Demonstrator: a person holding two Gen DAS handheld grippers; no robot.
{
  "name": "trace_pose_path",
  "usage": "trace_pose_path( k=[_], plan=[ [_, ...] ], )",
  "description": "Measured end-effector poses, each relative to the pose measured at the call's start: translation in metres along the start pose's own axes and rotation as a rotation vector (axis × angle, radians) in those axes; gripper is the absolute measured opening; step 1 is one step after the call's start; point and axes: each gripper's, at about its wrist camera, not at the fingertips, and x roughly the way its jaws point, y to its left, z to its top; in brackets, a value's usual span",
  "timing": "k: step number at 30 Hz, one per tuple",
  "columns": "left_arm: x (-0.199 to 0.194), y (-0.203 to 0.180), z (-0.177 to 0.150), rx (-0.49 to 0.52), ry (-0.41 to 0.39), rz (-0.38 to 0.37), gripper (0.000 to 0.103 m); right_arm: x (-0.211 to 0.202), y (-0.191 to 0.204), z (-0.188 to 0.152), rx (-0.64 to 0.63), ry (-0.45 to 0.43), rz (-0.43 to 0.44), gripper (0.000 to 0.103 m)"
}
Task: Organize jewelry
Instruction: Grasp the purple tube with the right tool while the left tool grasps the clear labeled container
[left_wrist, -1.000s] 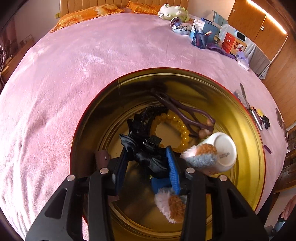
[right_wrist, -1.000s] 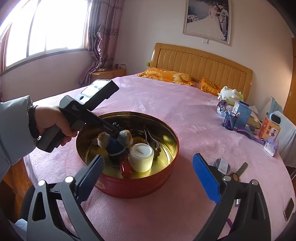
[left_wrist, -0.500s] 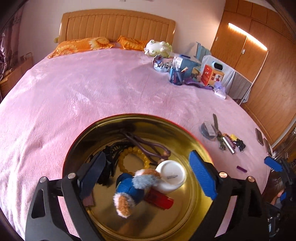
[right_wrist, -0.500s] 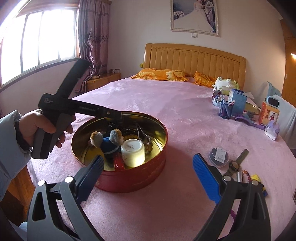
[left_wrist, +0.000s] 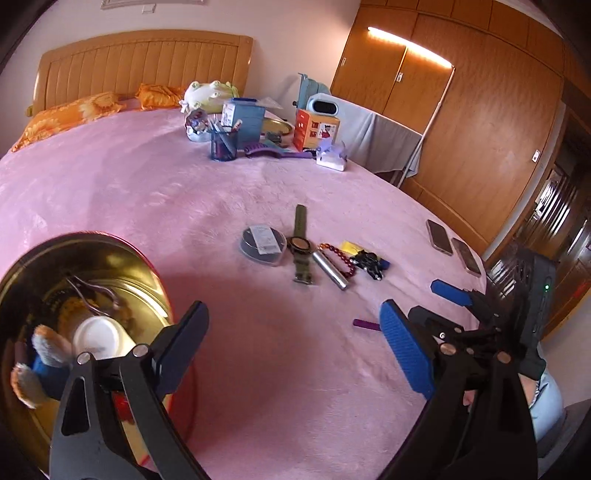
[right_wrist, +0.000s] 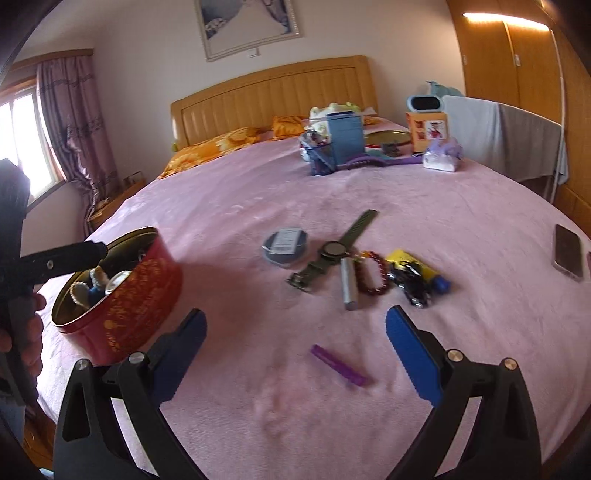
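- Broadly, the pink bedspread (right_wrist: 229, 206) carries everything, from the orange pillows at the headboard edge to the near edge by the grippers.
- Next, the red round tin (right_wrist: 125, 295) sits close to the bed's left edge, lid off, its gold inside (left_wrist: 122, 266) showing. It holds a white jar (left_wrist: 96, 338), a small plush toy (left_wrist: 40, 354) in blue, yellow beads and dark curved pieces; the rest is too blurred to tell.
- Up by the headboard edge on the right side, a blue mesh pen cup (left_wrist: 222, 144) holds pens, beside a blue box (left_wrist: 245, 117) and a gold plate (right_wrist: 388, 139).
- Mid-bed, a clear round case (right_wrist: 285, 245) lies flat with a label on its lid; what is inside cannot be told.
- Just right of it lie a green watch (right_wrist: 334, 251), a silver tube (right_wrist: 349, 284), a dark red bead bracelet (right_wrist: 373, 273) and a black clump of jewelry (right_wrist: 412, 282) on a yellow item, all close together.
- Nearer the bed's front edge, a purple clip (right_wrist: 338, 365) lies alone.
- Left gripper (left_wrist: 291, 343): jaws opening, wide apart, nothing between them; it hangs just right of the tin.
- Right gripper (right_wrist: 295, 350): jaws spread wide, empty, above the purple clip.
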Motion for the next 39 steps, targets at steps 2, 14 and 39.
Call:
trace_pose_path(
  k=[2,14,39],
  plan=[
    [0.021,-0.006,-0.009,-0.037,0.048,-0.041,0.091,-0.001,-0.014,-0.007,-0.008,0.012,0.003,0.098],
    [0.060,-0.039,-0.044,0.065,0.109,0.067,0.091,0.073,-0.015,-0.028,-0.147,0.173,0.078,0.090],
    [0.238,-0.001,0.063,0.070,0.173,0.460,0.091,0.002,-0.044,-0.017,-0.084,-0.044,0.148,0.011]
  ],
)
